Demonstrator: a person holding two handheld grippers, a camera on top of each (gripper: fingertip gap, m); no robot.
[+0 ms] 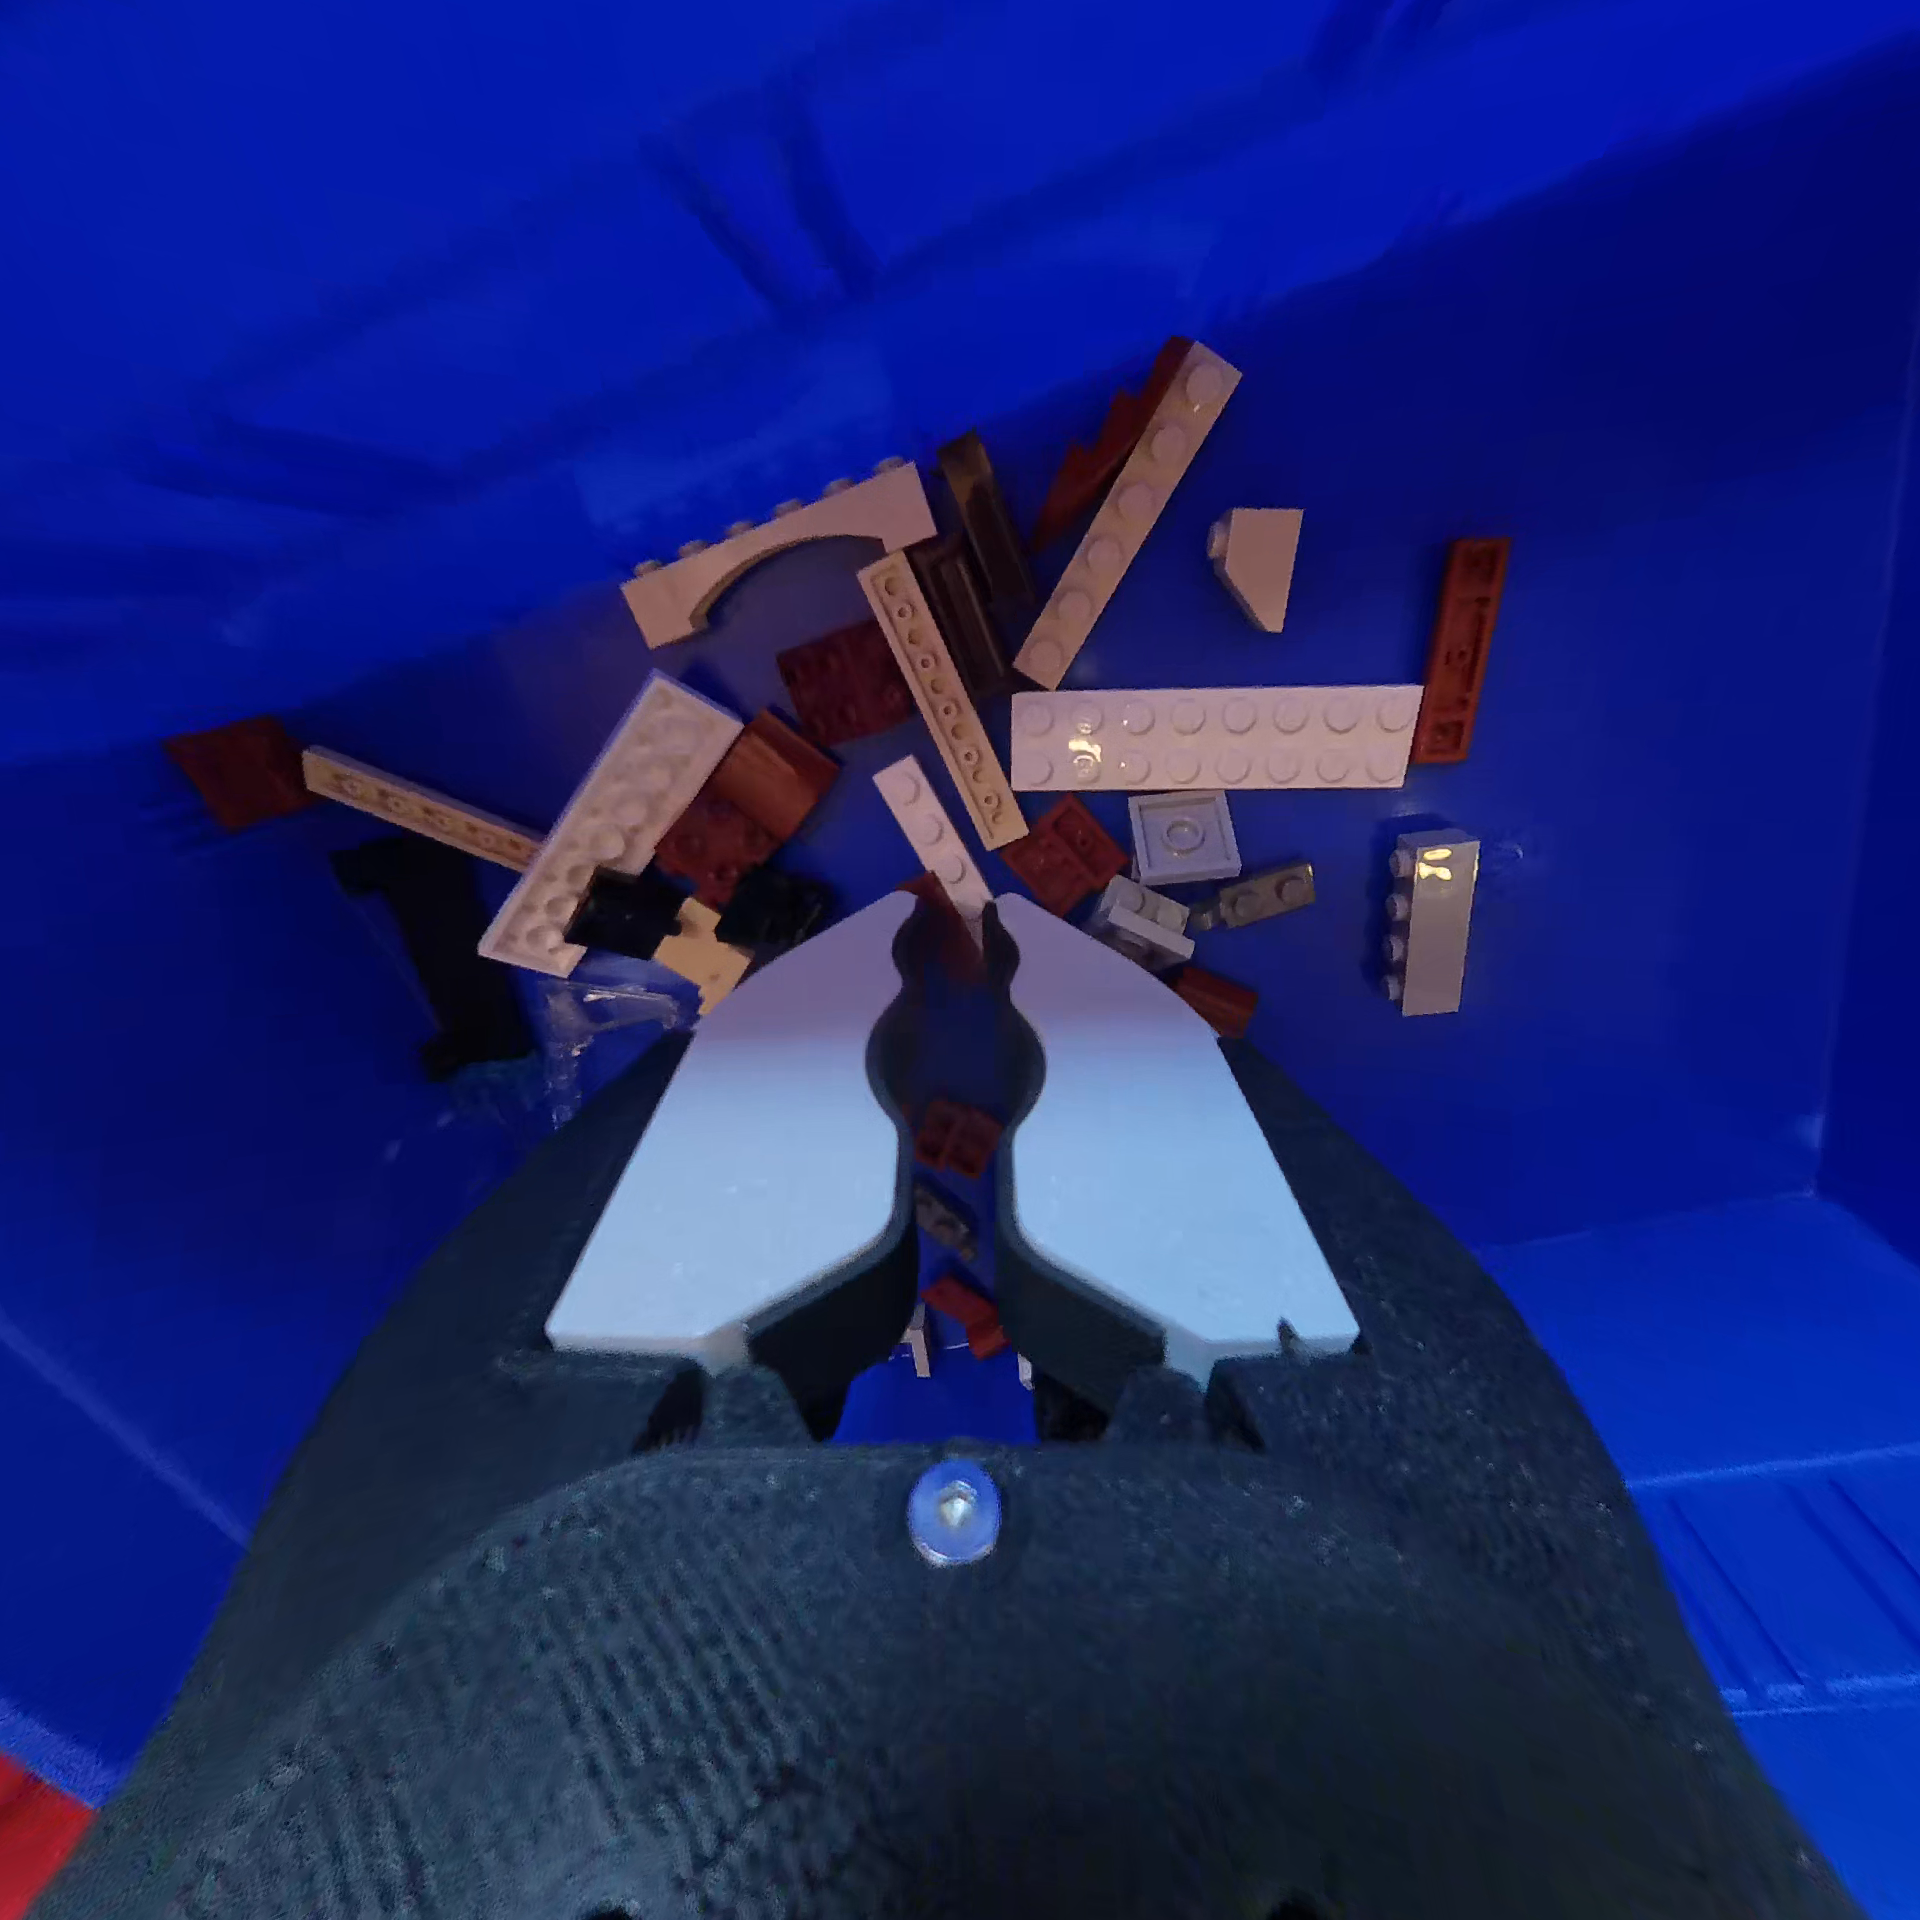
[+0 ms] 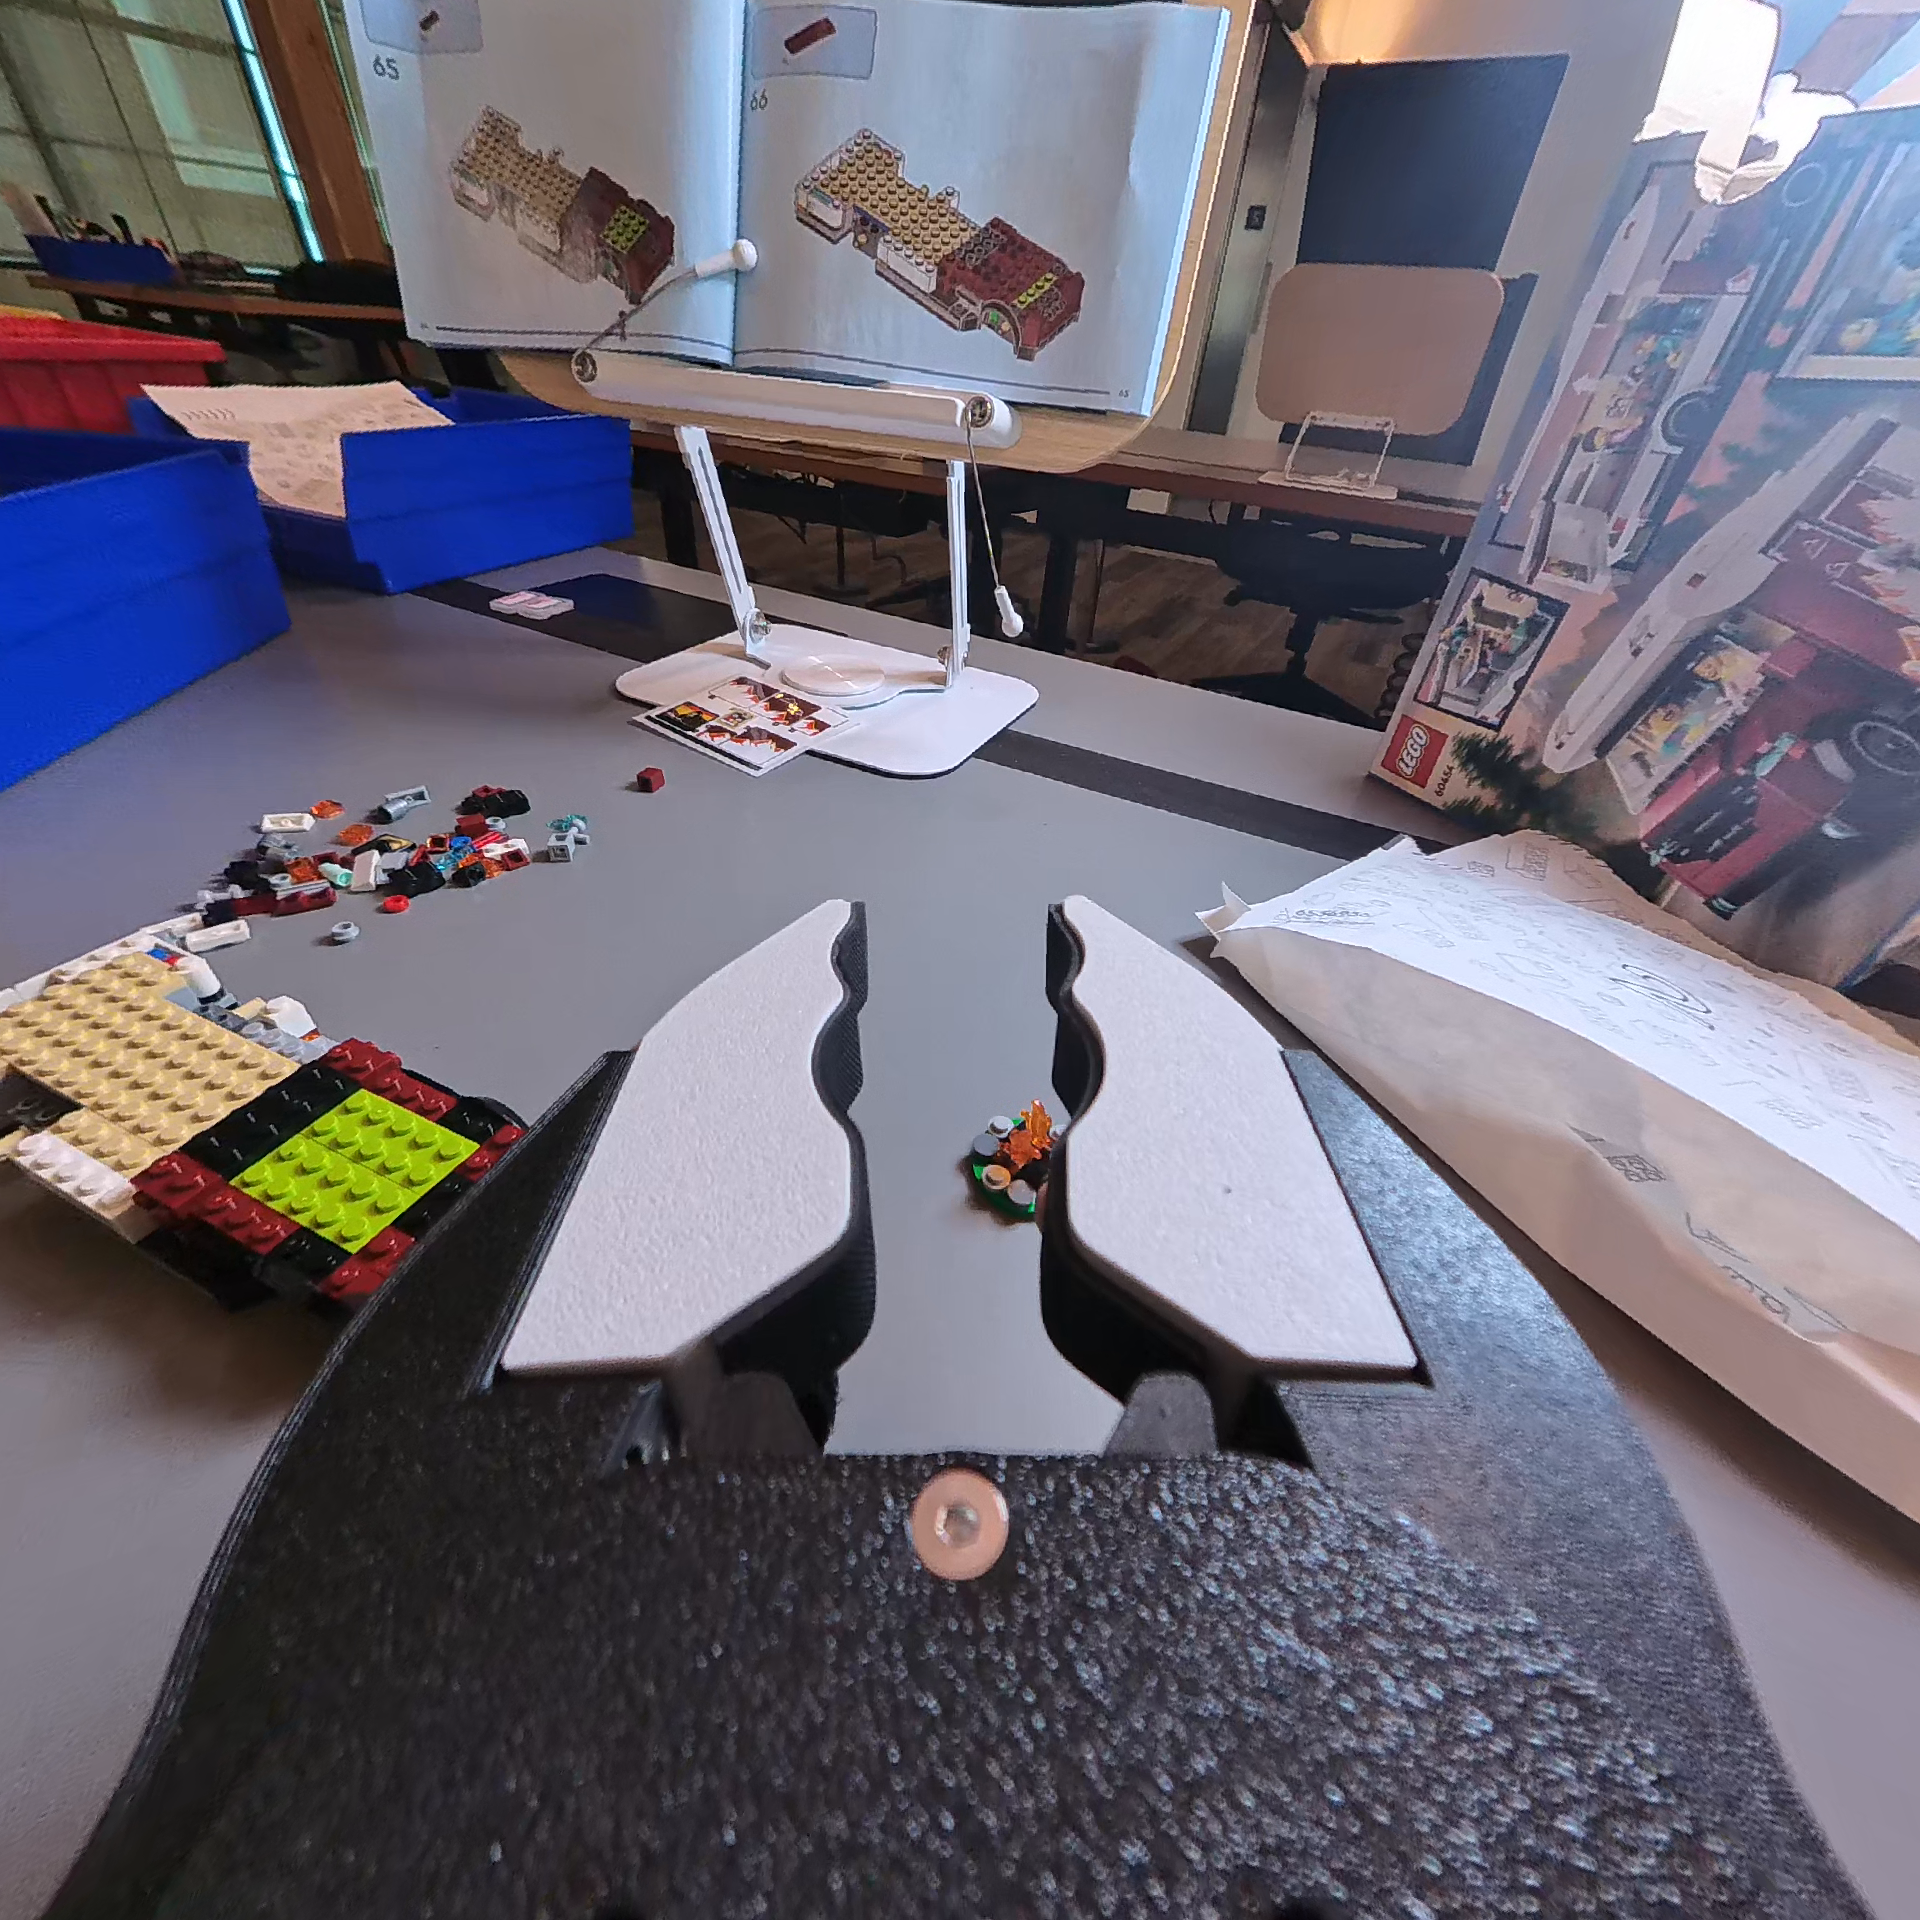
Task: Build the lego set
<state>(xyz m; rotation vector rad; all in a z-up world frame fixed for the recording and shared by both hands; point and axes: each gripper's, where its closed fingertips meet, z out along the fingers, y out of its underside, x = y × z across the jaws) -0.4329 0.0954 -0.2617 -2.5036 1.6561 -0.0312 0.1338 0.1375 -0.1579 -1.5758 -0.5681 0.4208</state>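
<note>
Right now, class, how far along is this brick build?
Done: the tan, dark red and lime model section sits assembled on the table. In hand: the left gripper grips a narrow white plate in the blue bin; the right gripper is open, empty. Left: loose pieces lie unused.

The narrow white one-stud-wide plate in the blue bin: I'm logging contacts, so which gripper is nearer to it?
Left. The left gripper has its fingertips closed around the near end of the narrow white plate. The right gripper is open above the grey table.
</note>
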